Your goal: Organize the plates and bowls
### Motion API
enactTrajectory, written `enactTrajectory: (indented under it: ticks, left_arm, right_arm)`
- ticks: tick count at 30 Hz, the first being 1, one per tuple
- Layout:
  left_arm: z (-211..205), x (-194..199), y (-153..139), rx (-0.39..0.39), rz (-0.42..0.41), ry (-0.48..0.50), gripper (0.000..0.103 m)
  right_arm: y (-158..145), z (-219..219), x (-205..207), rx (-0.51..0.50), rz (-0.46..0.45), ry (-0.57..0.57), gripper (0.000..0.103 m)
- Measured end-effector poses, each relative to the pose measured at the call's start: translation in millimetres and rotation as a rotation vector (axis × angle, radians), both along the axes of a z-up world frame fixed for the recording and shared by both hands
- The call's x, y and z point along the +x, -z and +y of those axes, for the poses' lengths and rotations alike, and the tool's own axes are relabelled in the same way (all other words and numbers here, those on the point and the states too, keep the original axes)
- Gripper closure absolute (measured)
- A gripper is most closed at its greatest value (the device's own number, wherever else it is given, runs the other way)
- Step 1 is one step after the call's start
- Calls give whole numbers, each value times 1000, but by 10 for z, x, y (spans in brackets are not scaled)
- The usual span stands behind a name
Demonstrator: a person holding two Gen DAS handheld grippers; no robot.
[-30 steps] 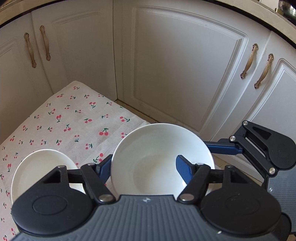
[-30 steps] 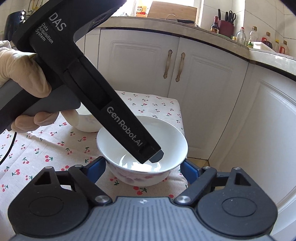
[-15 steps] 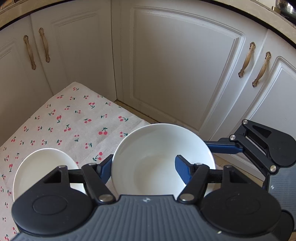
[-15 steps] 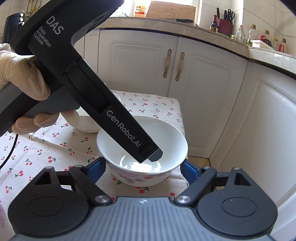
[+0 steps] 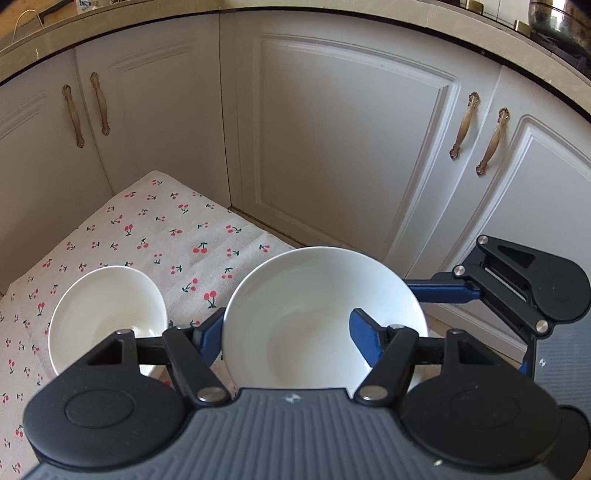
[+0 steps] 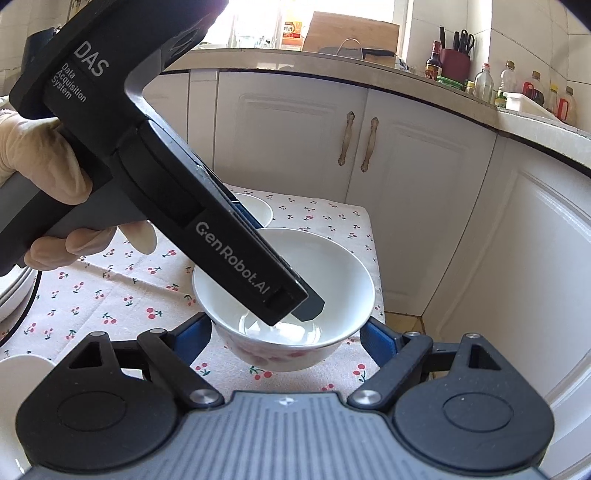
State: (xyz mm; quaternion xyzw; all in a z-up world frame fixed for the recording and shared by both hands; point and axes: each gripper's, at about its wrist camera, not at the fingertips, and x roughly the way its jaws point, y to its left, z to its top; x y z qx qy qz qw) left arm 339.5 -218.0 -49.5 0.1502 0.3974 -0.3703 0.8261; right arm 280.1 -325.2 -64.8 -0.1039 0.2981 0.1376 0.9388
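Item: glossy white ceramic bowl (image 5: pixel 321 317), near right corner of your cherry-print bench (image 5: pixel 155 236). Left gripper (image 5: pixel 286 334) pinching its rim; bowl now lifted slightly. Right gripper (image 6: pixel 286 334) spread, flanking it. Carry ready.

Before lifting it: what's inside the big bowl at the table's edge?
The big bowl holds only one finger of the left gripper; no food shows. The bottom beneath that gripper is hidden.

Domestic kitchen. White panelled cabinet doors (image 6: pixel 291 147) with ornate brass handles (image 6: pixel 345 138) stand under a stone countertop (image 6: pixel 369 72). On the countertop: bottles (image 6: pixel 484 83), a knife holder (image 6: pixel 456 59) and a wooden cutting board (image 6: pixel 354 31).
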Motion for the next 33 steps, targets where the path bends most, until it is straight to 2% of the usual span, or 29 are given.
enactTrajectory:
  ticks: [16, 26, 33]
  left_arm:
    - [433, -789, -292, -54, -27, -62, 33]
    - [748, -1229, -316, -97, -31, -128, 30]
    - [920, -1455, -227, -118, -24, -188, 29]
  right_arm:
    - [-305, 307, -671, -26, -11, -58, 13]
    - [-391, 512, -1073, -26, -16, -118, 13]
    - [-338, 645, -1266, -11, 0, -158, 13]
